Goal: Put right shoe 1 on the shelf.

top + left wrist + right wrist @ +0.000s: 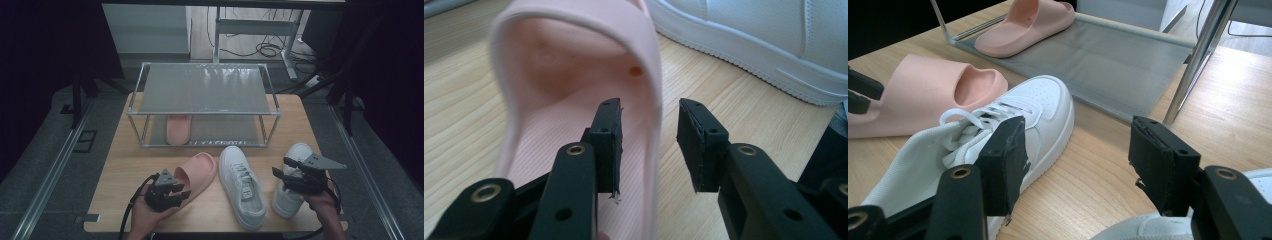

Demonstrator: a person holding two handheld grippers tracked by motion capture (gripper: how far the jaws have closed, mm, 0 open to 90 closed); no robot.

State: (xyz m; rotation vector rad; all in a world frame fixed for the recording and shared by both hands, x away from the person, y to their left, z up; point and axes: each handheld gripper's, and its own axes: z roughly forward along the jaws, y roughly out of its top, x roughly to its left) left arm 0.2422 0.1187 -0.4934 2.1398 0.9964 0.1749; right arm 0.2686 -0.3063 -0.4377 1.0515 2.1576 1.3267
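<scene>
1. Your counter [120,165] is a pale wood-grain top on a metal frame. Around it lies grey floor, with dark curtains at both sides, and cables trail under a desk frame at the far end.
2. A two-tier metal shoe rack [202,90] stands at the far half of the counter. Its top shelf is a bare grey mesh; its lower shelf [1128,55] carries one pink slipper [178,129] near the left post, toe pointing away from you.
3. The second pink slide [192,172] lies on the counter in front of the rack, heel end toward your left hand.
4. Your left tongs [181,192] sit at that heel. The jaws stand well apart — one pad [608,145] lies over the footbed inside the raised side rim, the other outside it, and neither presses on the rim, so nothing is gripped.
5. A white sneaker [242,185] lies just right of the slide, toe toward the rack, close beside it. From the left gripper view its sole edge fills the top right corner, hemming in the slide on that side.
6. A second white sneaker [292,177] lies farther right, under your right hand.
7. Your right tongs [280,167] hover above it, jaws wide open and empty — bare counter shows between the pads [1160,167].
</scene>
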